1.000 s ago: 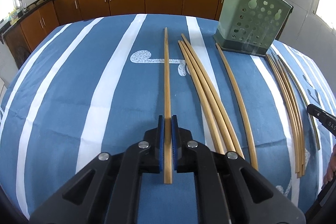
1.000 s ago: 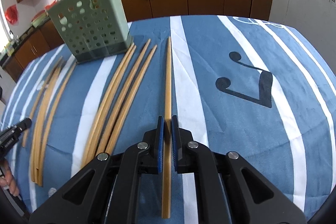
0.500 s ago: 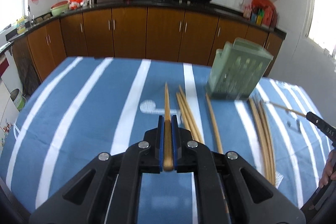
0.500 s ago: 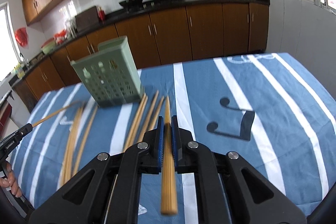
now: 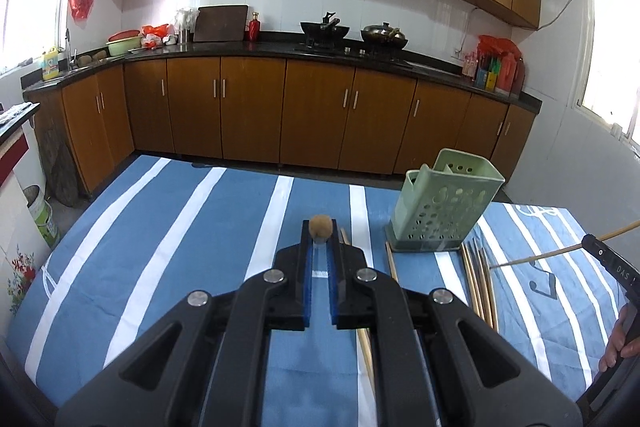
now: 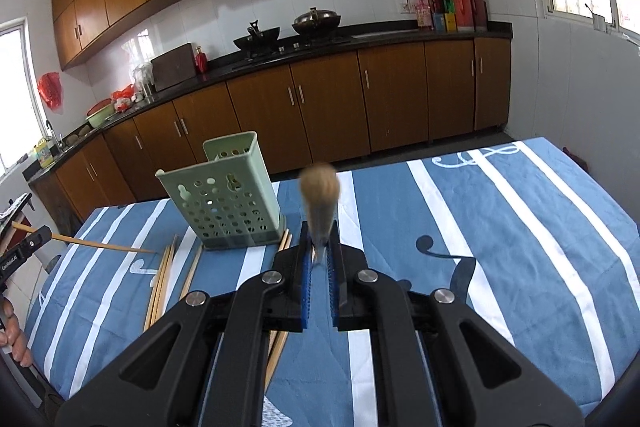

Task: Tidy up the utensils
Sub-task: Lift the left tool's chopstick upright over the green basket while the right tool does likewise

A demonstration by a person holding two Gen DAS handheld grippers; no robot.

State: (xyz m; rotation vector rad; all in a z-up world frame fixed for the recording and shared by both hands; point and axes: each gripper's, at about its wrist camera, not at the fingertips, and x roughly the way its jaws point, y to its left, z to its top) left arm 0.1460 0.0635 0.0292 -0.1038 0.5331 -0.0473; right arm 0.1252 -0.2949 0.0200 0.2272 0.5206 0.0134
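Chopsticks [image 5: 478, 281] mostly lie beside the seemingly empty green holder [image 5: 442, 211], each gripper [image 5: 319, 259] [image 6: 319, 259] pinching one.

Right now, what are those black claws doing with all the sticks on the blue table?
A person holds a claw in each hand. The left claw is shut on one wooden chopstick, and the right claw is shut on another chopstick. Both are lifted off the striped tablecloth. More loose chopsticks lie beside the green holder, which looks empty from here.
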